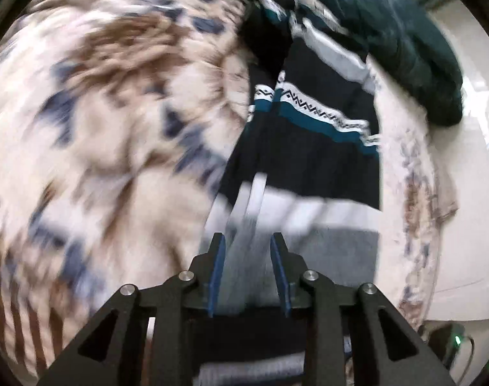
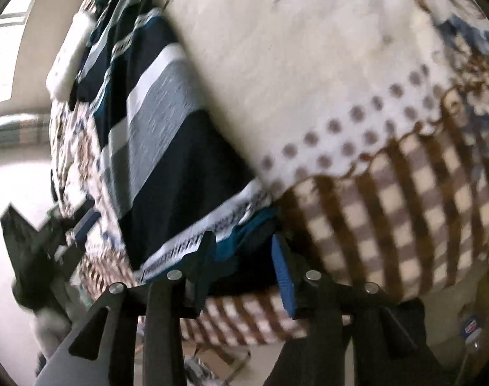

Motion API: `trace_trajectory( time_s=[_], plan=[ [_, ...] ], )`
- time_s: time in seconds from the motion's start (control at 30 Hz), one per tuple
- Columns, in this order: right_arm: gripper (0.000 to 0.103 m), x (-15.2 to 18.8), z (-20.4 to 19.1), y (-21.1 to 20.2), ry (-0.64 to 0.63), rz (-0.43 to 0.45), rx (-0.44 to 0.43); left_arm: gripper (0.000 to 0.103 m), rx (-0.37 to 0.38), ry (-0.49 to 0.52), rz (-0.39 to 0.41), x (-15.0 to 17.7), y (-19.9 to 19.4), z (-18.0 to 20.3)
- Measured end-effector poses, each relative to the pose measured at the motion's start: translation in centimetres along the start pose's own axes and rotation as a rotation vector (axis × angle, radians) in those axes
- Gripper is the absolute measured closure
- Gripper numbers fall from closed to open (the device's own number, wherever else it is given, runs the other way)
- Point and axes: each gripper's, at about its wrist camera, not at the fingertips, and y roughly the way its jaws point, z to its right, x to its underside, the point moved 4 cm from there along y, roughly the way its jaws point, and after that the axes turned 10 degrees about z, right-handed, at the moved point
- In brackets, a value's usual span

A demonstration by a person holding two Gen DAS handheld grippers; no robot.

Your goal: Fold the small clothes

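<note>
Striped garment (image 1: 309, 148) lies flat on patterned blanket (image 1: 115, 128). Left tongs (image 1: 247, 241) narrowly parted above its grey band, gripping nothing. Right tongs (image 2: 243, 241) parted over its edge, pads clear.

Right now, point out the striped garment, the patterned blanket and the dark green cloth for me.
striped garment (image 1: 321, 160), left wrist view, on its dark band below the teal stripe.
patterned blanket (image 1: 115, 103), left wrist view, on a cream and brown patch.
dark green cloth (image 1: 405, 48), left wrist view, on its bunched middle.

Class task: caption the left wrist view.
Left gripper, open, above a striped dark garment on a patterned blanket.
</note>
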Motion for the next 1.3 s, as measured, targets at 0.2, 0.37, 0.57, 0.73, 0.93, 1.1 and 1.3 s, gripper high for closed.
trace_trajectory(
  time_s=[0.2,0.37,0.57,0.73,0.93,1.1,1.3],
  plan=[
    [0.063,-1.8,2.2,0.9,0.036,0.005,0.054,0.098,-0.024,0.138,0.060,0.0,1.0,1.0],
    [0.038,-2.6,2.8,0.5,0.010,0.041,0.060,0.098,-0.055,0.066,0.073,-0.1,0.5,-2.0],
    [0.033,-3.1,2.1,2.5,-0.130,0.003,0.054,0.094,0.008,0.006,0.046,-0.4,0.8,-2.1],
    [0.087,-1.7,2.0,3.2,-0.173,-0.064,0.009,0.074,0.060,-0.013,-0.019,3.4,-1.4,-2.7],
    [0.060,-1.9,1.2,2.9,-0.210,-0.054,-0.040,0.071,0.135,-0.077,-0.091,9.6,-0.8,-4.3],
    [0.056,-2.7,2.3,5.0,-0.113,-0.107,-0.138,0.077,0.166,-0.099,-0.040,10.0,-0.7,-4.2],
    [0.087,-0.7,3.2,3.7,-0.154,-0.147,-0.133,0.093,0.177,-0.104,-0.062,11.2,-1.7,-5.8]
  ],
)
